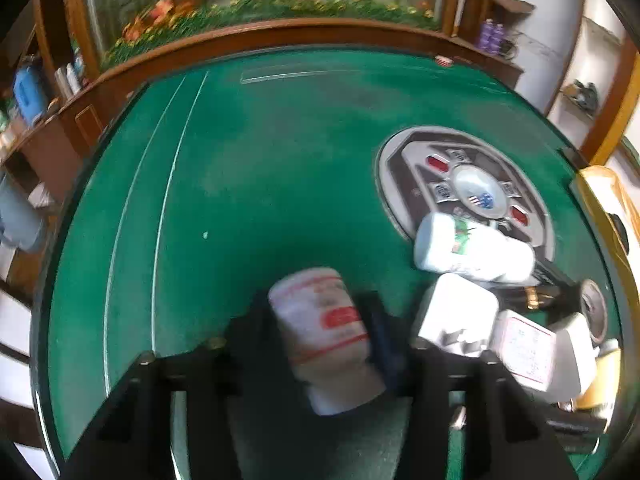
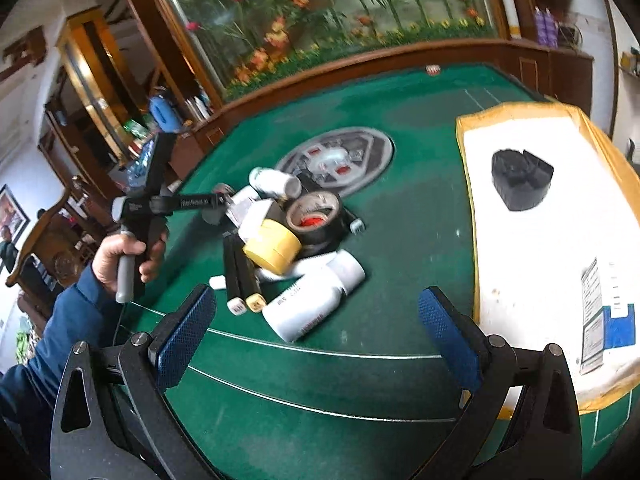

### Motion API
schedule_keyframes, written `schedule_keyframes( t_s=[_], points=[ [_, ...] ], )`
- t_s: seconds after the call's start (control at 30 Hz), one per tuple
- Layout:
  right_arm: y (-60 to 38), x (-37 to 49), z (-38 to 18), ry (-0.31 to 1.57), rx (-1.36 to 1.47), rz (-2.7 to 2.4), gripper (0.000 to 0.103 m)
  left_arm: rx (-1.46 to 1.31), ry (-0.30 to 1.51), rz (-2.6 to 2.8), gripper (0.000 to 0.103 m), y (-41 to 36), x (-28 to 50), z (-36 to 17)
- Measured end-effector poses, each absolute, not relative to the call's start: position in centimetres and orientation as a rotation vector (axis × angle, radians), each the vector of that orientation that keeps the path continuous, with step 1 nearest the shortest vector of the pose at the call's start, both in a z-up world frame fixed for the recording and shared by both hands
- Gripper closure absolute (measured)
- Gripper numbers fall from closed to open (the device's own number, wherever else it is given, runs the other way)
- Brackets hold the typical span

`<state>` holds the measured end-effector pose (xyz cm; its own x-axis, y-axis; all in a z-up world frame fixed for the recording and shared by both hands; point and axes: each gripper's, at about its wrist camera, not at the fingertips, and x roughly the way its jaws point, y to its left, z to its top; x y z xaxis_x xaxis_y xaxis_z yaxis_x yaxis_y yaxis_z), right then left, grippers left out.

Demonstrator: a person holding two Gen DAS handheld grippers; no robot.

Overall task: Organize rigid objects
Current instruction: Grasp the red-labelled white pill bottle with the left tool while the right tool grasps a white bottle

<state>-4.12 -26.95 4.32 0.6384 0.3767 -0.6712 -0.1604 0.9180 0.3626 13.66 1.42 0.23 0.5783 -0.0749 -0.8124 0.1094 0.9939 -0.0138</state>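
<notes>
My left gripper (image 1: 320,320) is shut on a white bottle with red bands (image 1: 324,320), held over the green table (image 1: 240,160). To its right lies a pile: a white bottle with a green picture (image 1: 472,248), a white box (image 1: 456,312) and a red-printed box (image 1: 524,348). In the right wrist view my right gripper (image 2: 316,320) is open and empty above the table's near edge. Ahead of it lie a white bottle (image 2: 312,300), a yellow tape roll (image 2: 272,248), a black tape roll (image 2: 316,212), two markers (image 2: 240,272) and another white bottle (image 2: 276,182). The left gripper's handle (image 2: 140,220) shows at the pile's left.
A round grey control panel (image 2: 340,156) sits in the table's middle. A shallow yellow-rimmed cardboard box with a white bottom (image 2: 540,240) lies at the right and holds a black block (image 2: 520,180). A wooden cabinet with a flower panel (image 2: 320,40) stands behind the table.
</notes>
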Motion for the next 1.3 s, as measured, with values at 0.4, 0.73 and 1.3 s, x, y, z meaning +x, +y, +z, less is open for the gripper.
schedule_keyframes(
  t_s=[0.4, 0.73, 1.3],
  points=[
    [-23.1, 0.4, 1.6, 0.999, 0.212, 0.207, 0.039, 0.033, 0.914, -0.085, 0.068, 1.4, 12.2, 0.3],
    [-23.1, -0.4, 1.5, 0.961, 0.028, 0.190, 0.068, 0.036, 0.897, -0.090, 0.068, 1.0, 12.5, 0.3],
    [-24.1, -0.5, 1.5, 0.931, 0.100, 0.201, 0.068, 0.030, 0.851, -0.088, 0.068, 0.1, 11.6, 1.0]
  ],
)
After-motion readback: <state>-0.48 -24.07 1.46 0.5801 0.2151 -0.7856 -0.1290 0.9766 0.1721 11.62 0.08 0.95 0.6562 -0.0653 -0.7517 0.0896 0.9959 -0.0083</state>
